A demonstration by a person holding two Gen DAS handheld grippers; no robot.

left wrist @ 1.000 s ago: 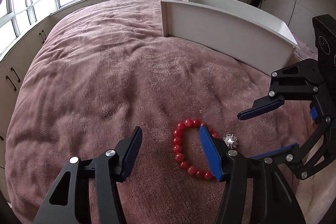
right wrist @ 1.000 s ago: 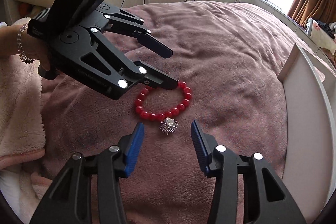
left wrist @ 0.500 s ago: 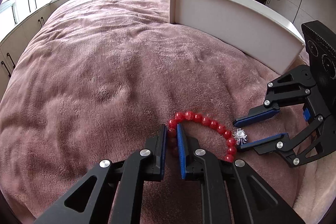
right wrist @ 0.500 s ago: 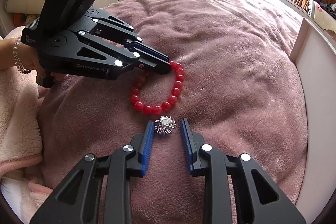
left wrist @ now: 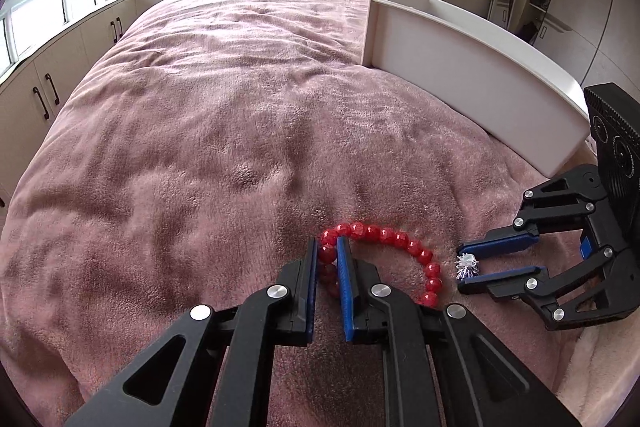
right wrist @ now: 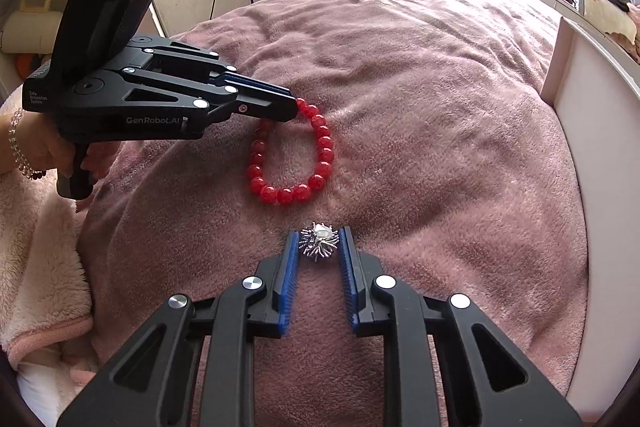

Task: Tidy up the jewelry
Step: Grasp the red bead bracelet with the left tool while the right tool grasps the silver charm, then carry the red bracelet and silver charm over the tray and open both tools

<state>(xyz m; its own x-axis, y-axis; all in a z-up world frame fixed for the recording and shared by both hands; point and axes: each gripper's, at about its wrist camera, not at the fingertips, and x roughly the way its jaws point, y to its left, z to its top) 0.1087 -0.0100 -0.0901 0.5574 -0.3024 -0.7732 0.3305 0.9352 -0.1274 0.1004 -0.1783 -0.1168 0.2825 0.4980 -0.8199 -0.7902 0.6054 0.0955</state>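
Note:
A red bead bracelet (left wrist: 394, 239) lies on the pink blanket; it also shows in the right wrist view (right wrist: 320, 155). My left gripper (left wrist: 327, 250) is shut on one side of the bracelet, and it shows from the side in the right wrist view (right wrist: 294, 105). A small spiky silver brooch (right wrist: 319, 239) lies just beside the bracelet. My right gripper (right wrist: 319, 239) is shut on the brooch, with both blue pads against it. The left wrist view shows the brooch (left wrist: 467, 264) between the right gripper's tips (left wrist: 464, 265).
A white open box (left wrist: 472, 75) stands on the bed beyond the jewelry; its wall (right wrist: 576, 163) is at the right in the right wrist view. Pink blanket (left wrist: 208, 147) spreads to the left. A fluffy cream cloth (right wrist: 36, 239) lies at the bed's near left.
Both grippers came down and closed: the left on the bracelet, the right on the brooch. The bracelet has been pulled into a longer oval.

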